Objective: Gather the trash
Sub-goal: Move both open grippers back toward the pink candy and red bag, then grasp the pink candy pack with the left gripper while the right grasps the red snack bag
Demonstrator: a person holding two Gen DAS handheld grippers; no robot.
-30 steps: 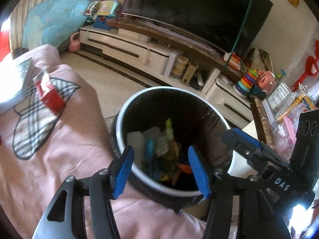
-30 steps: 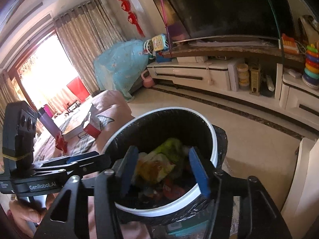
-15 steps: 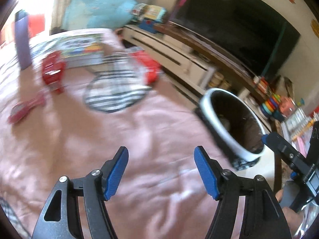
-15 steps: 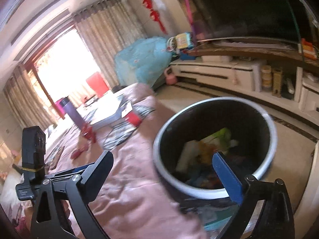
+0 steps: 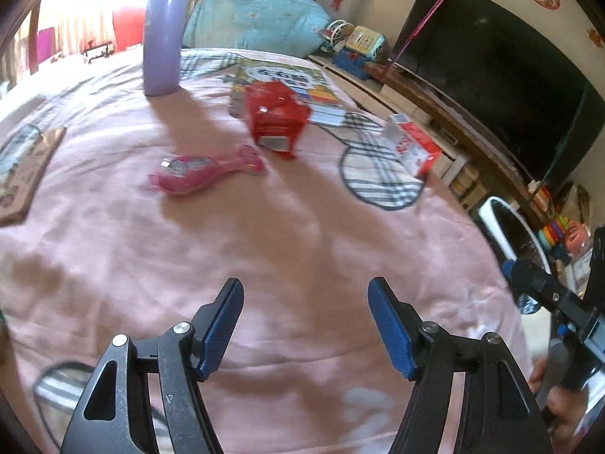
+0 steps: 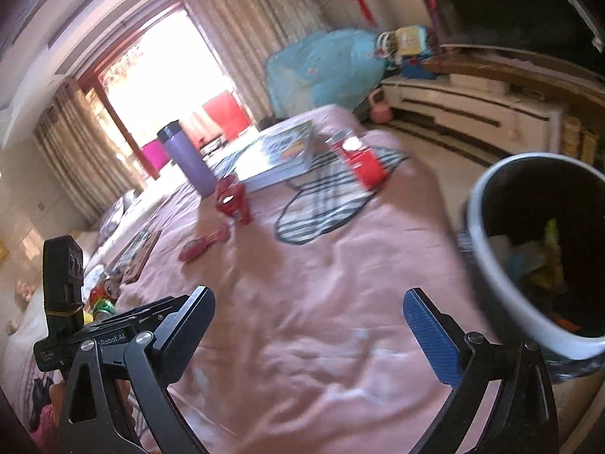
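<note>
My left gripper (image 5: 304, 302) hangs open and empty over the pink bedspread (image 5: 264, 246). Ahead of it lie a pink wrapper (image 5: 204, 172), a crumpled red packet (image 5: 276, 113) and a red-and-white carton (image 5: 412, 143). My right gripper (image 6: 308, 302) is spread wide with nothing between its fingers, also above the bedspread (image 6: 321, 283). The black bin with a white rim (image 6: 480, 234) stands just to its right, with several bits of trash (image 6: 544, 265) inside. The pink wrapper (image 6: 204, 244), red packet (image 6: 234, 200) and carton (image 6: 363, 162) lie further off.
A purple bottle (image 5: 164, 34) stands upright behind the trash, next to a colourful book (image 5: 283, 75). A flat board (image 5: 22, 174) lies at the left. Cans (image 6: 102, 295) sit beyond the left gripper's body. A TV cabinet (image 6: 472, 109) lines the far wall.
Both grippers swung away from above the bin, leftward over the bedspread. The bin slid to the right edge of each view. The right jaws opened much wider.
</note>
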